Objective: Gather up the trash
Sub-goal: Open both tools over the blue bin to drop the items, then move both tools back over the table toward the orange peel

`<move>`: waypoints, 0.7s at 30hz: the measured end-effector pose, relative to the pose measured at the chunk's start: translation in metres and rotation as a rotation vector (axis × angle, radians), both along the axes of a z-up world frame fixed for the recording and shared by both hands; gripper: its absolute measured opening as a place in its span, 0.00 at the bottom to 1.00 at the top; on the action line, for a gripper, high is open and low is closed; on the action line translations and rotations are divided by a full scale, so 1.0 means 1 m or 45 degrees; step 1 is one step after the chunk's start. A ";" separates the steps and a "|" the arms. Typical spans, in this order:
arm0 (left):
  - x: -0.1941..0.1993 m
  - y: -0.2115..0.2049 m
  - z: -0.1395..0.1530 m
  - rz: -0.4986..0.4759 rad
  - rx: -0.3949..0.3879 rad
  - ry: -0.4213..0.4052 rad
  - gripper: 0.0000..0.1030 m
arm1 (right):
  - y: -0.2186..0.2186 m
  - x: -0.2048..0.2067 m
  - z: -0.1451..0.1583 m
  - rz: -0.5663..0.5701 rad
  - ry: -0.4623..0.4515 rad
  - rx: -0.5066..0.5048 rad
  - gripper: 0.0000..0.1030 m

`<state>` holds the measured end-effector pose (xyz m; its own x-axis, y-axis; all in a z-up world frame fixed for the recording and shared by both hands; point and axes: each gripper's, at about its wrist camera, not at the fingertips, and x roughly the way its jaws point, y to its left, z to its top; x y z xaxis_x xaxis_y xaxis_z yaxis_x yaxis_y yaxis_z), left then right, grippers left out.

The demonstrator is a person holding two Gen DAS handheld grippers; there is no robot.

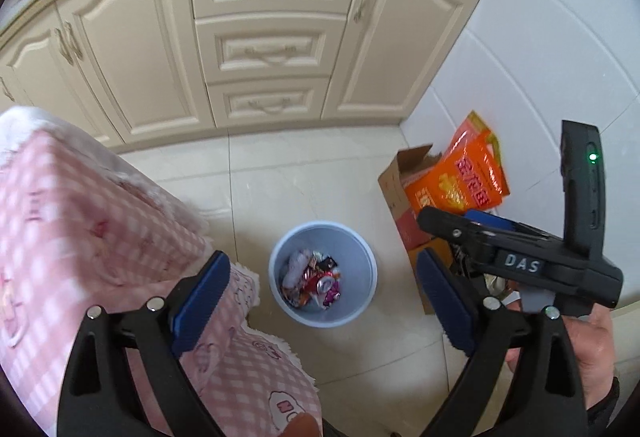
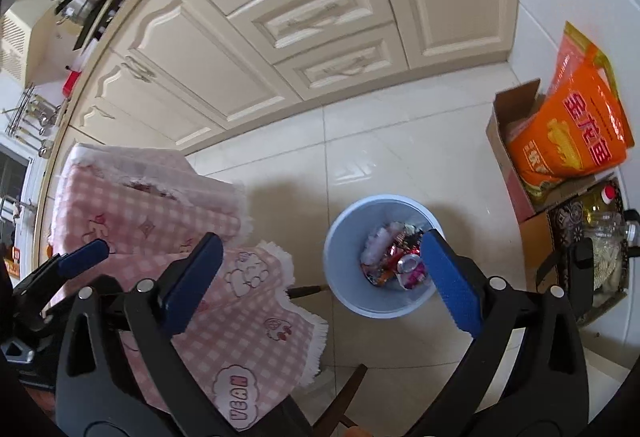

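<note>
Nearest to us, we hold the left gripper [image 1: 320, 301] with its blue pads spread wide and nothing between them, and the right gripper [image 2: 320, 277] stands just as wide and just as empty, which we read as both loads already let go. We keep both tilted steeply down over the floor so that whatever leaves them falls into the bin rather than beside it. Just to the left, a pink checked cloth [image 2: 168, 221] drapes over a table whose dark wooden legs show beneath its fringe. Below the pads sits the pale blue bin [image 1: 362, 279] on the white tiles, upright and open, and the trash [image 1: 314, 283] lies inside at its bottom: crumpled wrappers and a dented can. Farther right, a cardboard box [image 2: 510, 117] with an orange bag [image 2: 576, 133] stands near the wall. Beyond them run the cream cabinets [image 1: 260, 37]
</note>
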<state>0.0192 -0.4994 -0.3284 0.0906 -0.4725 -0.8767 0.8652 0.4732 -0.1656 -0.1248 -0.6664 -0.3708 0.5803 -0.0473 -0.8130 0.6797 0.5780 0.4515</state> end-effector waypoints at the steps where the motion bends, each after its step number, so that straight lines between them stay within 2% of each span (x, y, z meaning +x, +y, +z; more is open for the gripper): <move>1: -0.001 0.006 0.009 0.004 -0.021 -0.015 0.90 | 0.004 0.003 0.008 0.005 -0.016 -0.011 0.94; 5: -0.006 0.035 0.039 0.023 -0.103 -0.087 0.90 | 0.017 0.019 0.041 0.031 -0.059 -0.069 0.94; 11: -0.003 0.091 0.080 0.101 -0.212 -0.175 0.90 | 0.048 0.056 0.107 0.127 -0.140 -0.220 0.94; 21: 0.027 0.190 0.146 0.337 -0.352 -0.341 0.90 | 0.129 0.113 0.178 0.340 -0.306 -0.321 0.94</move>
